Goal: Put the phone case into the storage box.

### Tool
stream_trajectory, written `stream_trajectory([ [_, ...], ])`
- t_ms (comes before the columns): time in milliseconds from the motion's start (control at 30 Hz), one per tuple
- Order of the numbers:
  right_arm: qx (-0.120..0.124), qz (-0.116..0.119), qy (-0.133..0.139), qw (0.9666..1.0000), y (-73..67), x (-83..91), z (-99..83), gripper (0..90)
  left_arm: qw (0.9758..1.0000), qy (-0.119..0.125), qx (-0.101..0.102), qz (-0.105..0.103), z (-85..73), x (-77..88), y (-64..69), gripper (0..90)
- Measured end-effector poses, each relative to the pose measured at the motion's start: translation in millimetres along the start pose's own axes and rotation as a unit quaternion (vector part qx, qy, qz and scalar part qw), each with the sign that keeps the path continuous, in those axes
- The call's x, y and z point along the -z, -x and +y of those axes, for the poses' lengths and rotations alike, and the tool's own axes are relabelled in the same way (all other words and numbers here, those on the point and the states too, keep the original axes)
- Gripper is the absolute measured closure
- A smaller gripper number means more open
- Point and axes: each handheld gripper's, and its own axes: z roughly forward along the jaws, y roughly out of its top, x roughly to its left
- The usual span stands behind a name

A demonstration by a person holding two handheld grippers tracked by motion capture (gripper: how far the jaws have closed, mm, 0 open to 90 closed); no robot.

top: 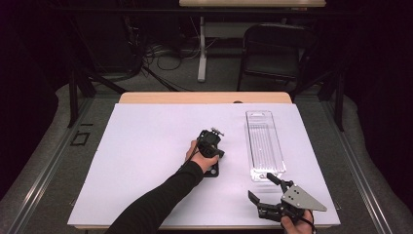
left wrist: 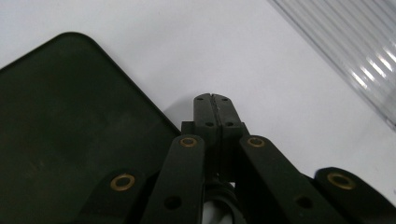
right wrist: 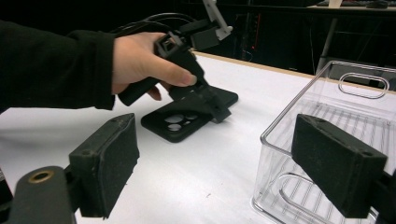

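Observation:
A black phone case (top: 213, 170) lies flat on the white table, camera cut-out up (right wrist: 180, 122). My left gripper (top: 211, 145) points down at the table right beside the case's edge, its jaws shut together with nothing between them (left wrist: 214, 100). The case (left wrist: 60, 130) lies just left of those jaws in the left gripper view. A clear plastic tray (top: 264, 144) stands to the right of the case. My right gripper (top: 260, 186) hovers low by the tray's near end, jaws wide open and empty (right wrist: 224, 163). One black pad (right wrist: 109, 163) shows at the left, the other in front of the tray (right wrist: 322, 102).
The white sheet (top: 146, 161) covers most of the wooden table, whose bare far edge (top: 204, 97) shows behind it. A black chair (top: 272, 53) and a table leg (top: 201, 48) stand beyond. A black sleeve (top: 156, 204) crosses the near middle of the table.

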Motion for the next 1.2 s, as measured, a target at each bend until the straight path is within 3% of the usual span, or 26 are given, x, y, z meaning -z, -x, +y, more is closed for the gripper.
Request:
stream_trajectory([
  [233,0.0,0.0,-0.002,1.0,-0.9,-0.2,-0.2,14.3,0.9999,-0.01,-0.01,0.005,-17.7,15.0,-0.4,90.0],
  [533,0.001,0.0,-0.003,1.0,-0.5,0.4,-0.3,14.3,1.0,-0.006,-0.007,-0.001,-32.6,30.9,-6.9,90.0],
  [667,0.001,0.0,-0.004,1.0,-0.9,0.4,-0.2,14.3,0.9998,-0.004,-0.017,-0.001,-40.9,39.7,-8.7,90.0],
  [1200,0.0,-0.001,-0.005,1.0,-1.3,0.3,-0.7,14.3,0.9997,-0.013,-0.022,-0.002,-60.1,52.9,-13.0,90.0],
])
